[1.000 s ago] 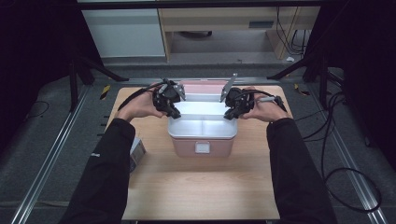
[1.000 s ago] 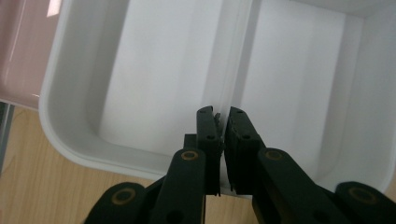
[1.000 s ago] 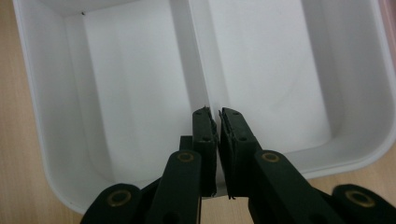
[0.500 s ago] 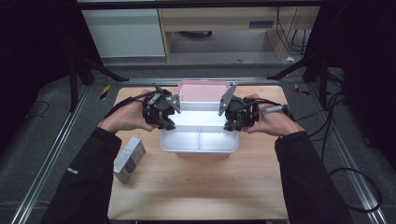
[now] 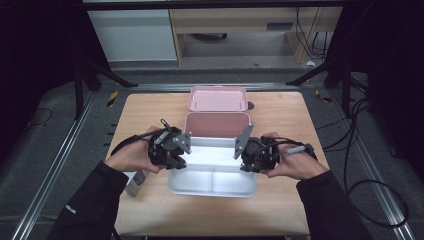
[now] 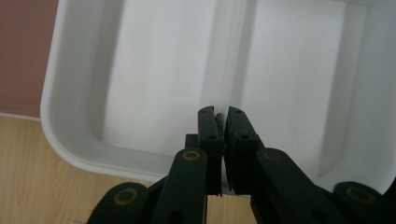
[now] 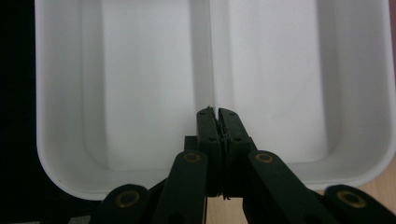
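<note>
A white two-compartment tray (image 5: 212, 175) is held between both grippers, just in front of an open pink box (image 5: 217, 125). My left gripper (image 5: 176, 156) pinches the tray's left end and my right gripper (image 5: 246, 159) its right end. In the left gripper view the left gripper (image 6: 222, 116) is shut on the white tray's rim (image 6: 60, 140), where the divider meets it. The right gripper view has the right gripper (image 7: 217, 113) shut on the tray's rim (image 7: 56, 172) at the divider. Both compartments are empty.
The pink lid (image 5: 217, 98) lies flat behind the box, near the table's far edge. A small grey object (image 5: 136, 183) rests on the wooden table (image 5: 280, 210) by the left wrist. Cables trail off both grippers to the sides.
The white tray has come out of the pink box and moved toward the person, exposing the box's pink inside. Both grippers moved with it, staying shut on its ends.
</note>
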`<state>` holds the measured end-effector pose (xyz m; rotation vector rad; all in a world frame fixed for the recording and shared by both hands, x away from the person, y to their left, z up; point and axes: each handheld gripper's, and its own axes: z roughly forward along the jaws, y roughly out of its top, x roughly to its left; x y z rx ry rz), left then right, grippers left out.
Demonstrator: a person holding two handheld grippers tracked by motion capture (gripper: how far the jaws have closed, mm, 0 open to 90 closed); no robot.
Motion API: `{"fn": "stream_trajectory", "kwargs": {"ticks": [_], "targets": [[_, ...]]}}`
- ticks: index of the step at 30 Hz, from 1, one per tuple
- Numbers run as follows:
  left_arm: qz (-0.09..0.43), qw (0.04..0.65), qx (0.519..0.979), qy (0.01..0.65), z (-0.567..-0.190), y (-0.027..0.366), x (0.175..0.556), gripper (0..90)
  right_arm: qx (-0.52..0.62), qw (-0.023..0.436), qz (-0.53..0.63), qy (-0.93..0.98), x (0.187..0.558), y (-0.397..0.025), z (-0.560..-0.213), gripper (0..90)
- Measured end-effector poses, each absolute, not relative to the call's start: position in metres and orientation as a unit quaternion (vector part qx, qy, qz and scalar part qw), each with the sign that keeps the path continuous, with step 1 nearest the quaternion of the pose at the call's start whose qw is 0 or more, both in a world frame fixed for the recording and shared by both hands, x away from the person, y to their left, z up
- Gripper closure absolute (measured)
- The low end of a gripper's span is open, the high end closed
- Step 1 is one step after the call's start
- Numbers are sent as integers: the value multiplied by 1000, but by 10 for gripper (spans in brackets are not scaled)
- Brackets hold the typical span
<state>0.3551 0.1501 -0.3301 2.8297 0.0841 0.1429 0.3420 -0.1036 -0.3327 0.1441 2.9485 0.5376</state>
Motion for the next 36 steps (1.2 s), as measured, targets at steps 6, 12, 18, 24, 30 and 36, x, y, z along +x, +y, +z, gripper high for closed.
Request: {"fn": "stream_trajectory", "kwargs": {"ticks": [6,12,18,24,30,36], "targets": [[36,152,987,33,-354,152,339,862,45,57,177,982,324,-102,-357,889],[28,147,988,40,-384,154,325,860,44,41,181,982,317,-100,-383,889],[20,154,986,52,-408,157,322,856,47,32,189,980,314,-100,-407,885],[12,157,986,62,-432,155,329,853,59,27,189,980,318,-102,-431,878],[3,151,986,72,-454,150,338,851,80,23,197,977,327,-108,-458,865],[2,139,988,71,-468,146,342,852,95,19,198,975,332,-111,-469,856]]}}
